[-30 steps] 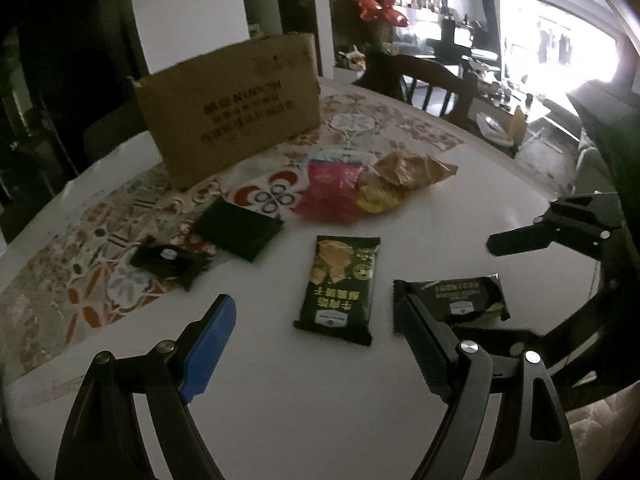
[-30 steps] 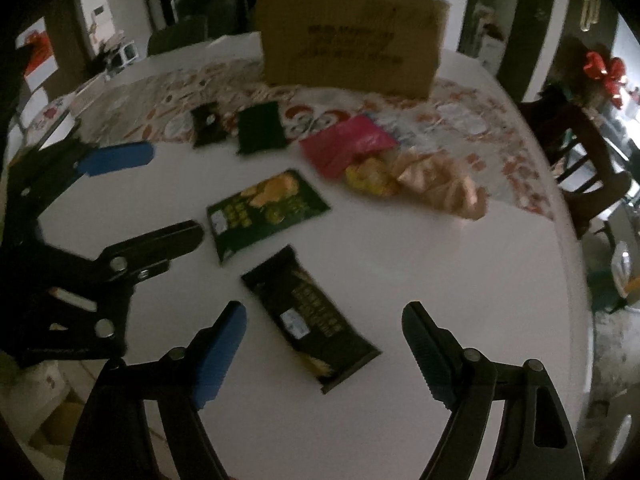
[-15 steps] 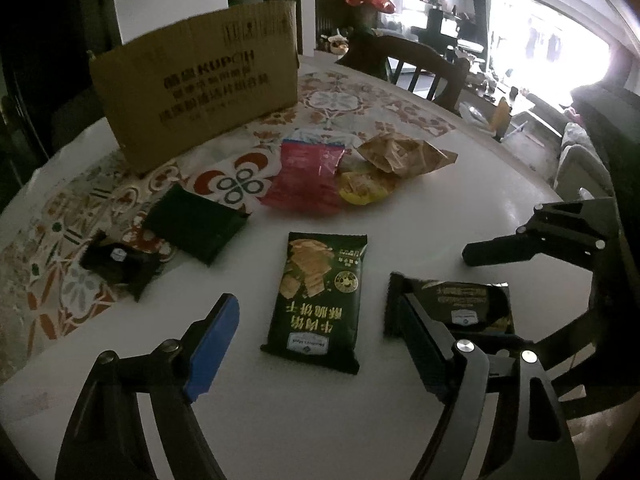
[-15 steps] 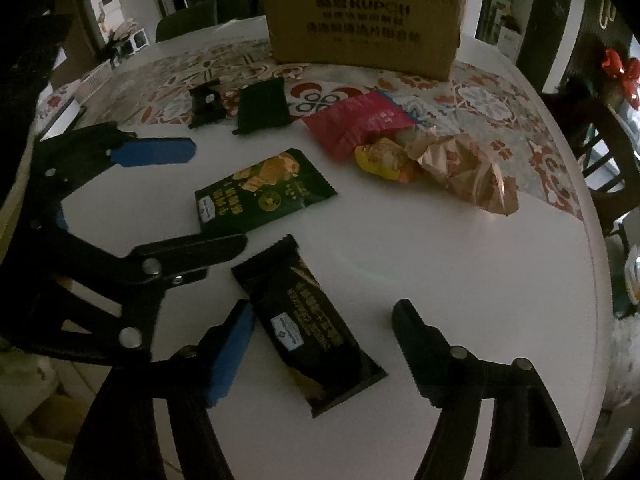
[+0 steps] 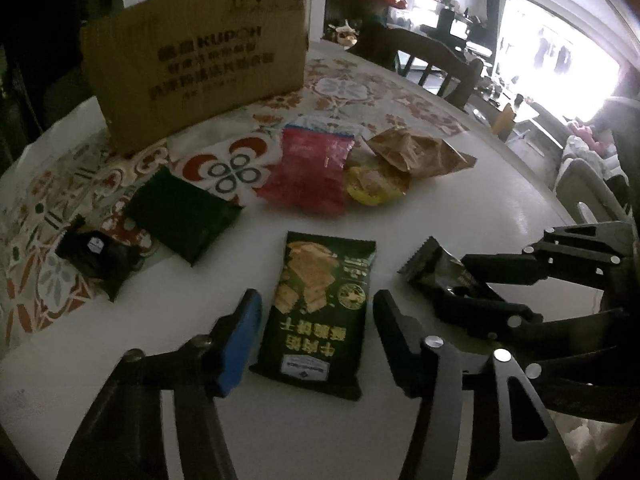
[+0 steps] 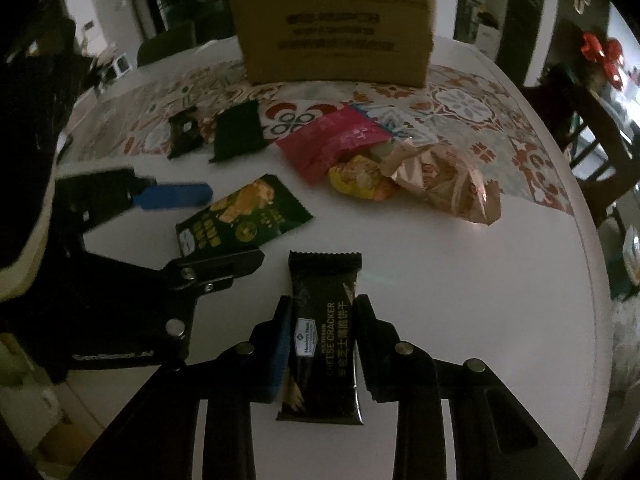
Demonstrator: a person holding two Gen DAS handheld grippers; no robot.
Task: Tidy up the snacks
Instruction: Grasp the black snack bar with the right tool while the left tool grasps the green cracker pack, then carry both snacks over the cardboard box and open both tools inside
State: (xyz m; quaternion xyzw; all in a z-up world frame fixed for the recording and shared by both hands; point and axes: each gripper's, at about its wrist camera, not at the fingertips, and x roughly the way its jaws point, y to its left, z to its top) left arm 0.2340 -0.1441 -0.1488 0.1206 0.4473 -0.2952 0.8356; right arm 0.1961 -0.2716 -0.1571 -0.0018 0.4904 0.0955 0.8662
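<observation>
My right gripper (image 6: 322, 338) is shut on a black cheese cracker pack (image 6: 322, 320), its fingers squeezing both long sides on the white table (image 6: 460, 280); the pack also shows in the left wrist view (image 5: 434, 270). My left gripper (image 5: 314, 338) is open, with a green cracker packet (image 5: 320, 304) lying between its fingers; the packet also shows in the right wrist view (image 6: 244, 216). A cardboard box (image 5: 196, 76) stands at the back.
A red packet (image 5: 308, 168), a yellow snack (image 5: 376, 184) and a crumpled brown bag (image 5: 416, 152) lie mid-table. A dark green pack (image 5: 180, 216) and a small black pack (image 5: 96, 256) lie left on the patterned mat (image 5: 48, 280). A chair (image 5: 432, 60) stands behind.
My right gripper moved onto the black cracker pack and closed on it. My left gripper came forward and narrowed around the green packet.
</observation>
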